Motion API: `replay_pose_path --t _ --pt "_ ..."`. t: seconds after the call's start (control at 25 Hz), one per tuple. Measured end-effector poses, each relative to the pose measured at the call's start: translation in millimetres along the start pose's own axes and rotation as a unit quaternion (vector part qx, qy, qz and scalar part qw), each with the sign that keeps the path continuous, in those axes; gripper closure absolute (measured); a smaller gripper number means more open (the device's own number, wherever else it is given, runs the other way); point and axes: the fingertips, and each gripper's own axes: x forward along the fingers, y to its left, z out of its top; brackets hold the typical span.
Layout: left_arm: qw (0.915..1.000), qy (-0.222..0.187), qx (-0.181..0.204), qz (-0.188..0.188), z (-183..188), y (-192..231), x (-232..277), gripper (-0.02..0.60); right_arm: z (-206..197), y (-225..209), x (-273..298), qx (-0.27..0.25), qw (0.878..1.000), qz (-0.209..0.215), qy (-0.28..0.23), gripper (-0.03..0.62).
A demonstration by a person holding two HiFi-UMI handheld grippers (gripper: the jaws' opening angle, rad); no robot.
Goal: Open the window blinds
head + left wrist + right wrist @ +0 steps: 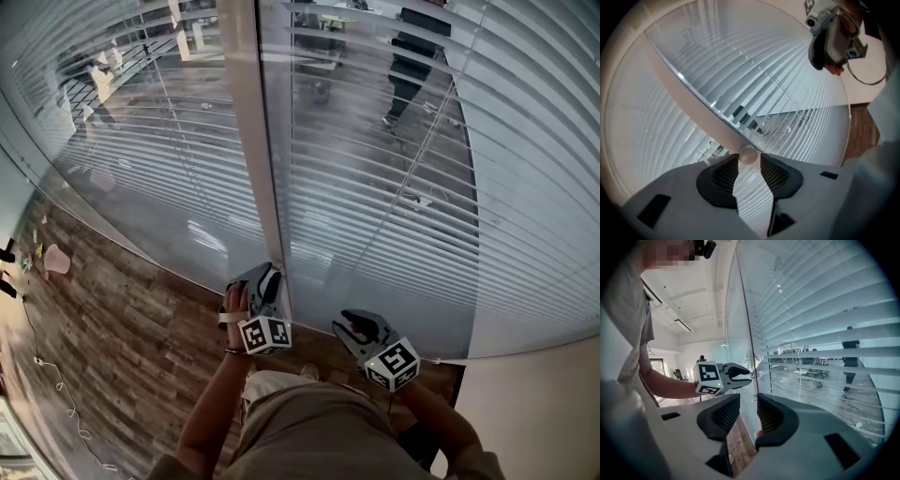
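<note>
surface: wood-plank floor (131,319) | on it: white cable (70,409), pink object (56,259)

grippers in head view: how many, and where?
2. The left gripper is at the window's frame post, shut on a small round knob. The right gripper is lower right, before the blinds, jaws apart, empty. None appear hidden.

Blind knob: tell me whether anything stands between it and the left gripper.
Nothing visible does. The knob sits between the jaw tips of the left gripper, which press on it, at the window post. The right gripper stands open, apart.
</note>
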Motion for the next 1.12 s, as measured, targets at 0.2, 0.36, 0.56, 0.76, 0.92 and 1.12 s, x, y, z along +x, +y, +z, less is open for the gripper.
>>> replay_pose_path --t 0.2,0.36,0.56,0.76,0.92,1.12 --pt "0.9908 -0.031 -0.127 -0.036 5 2 -13 0.439 6 -7 -1 -0.005 1.0 -0.009 -0.005 0.473" --pt "0.9686 -0.054 -0.234 -0.063 6 2 -27 0.439 17 -15 -7 -0.019 0.999 -0.026 -0.015 0.473" --pt "0.9541 -0.066 -0.283 -0.073 5 8 -35 0.439 26 -24 -15 -0.028 0.998 -0.045 -0.025 0.473" --pt "0.9444 -0.073 -0.311 -0.078 5 9 -41 0.439 30 -30 -26 -0.032 0.997 -0.058 -0.03 0.473" --pt "0.9014 -0.096 -0.41 -0.099 0 4 -43 0.439 24 -34 -36 -0.027 0.997 -0.07 -0.036 0.473" --pt "0.8806 -0.102 -0.451 -0.103 -3 3 -46 0.439 19 -41 -50 -0.018 0.995 -0.084 -0.042 0.473"
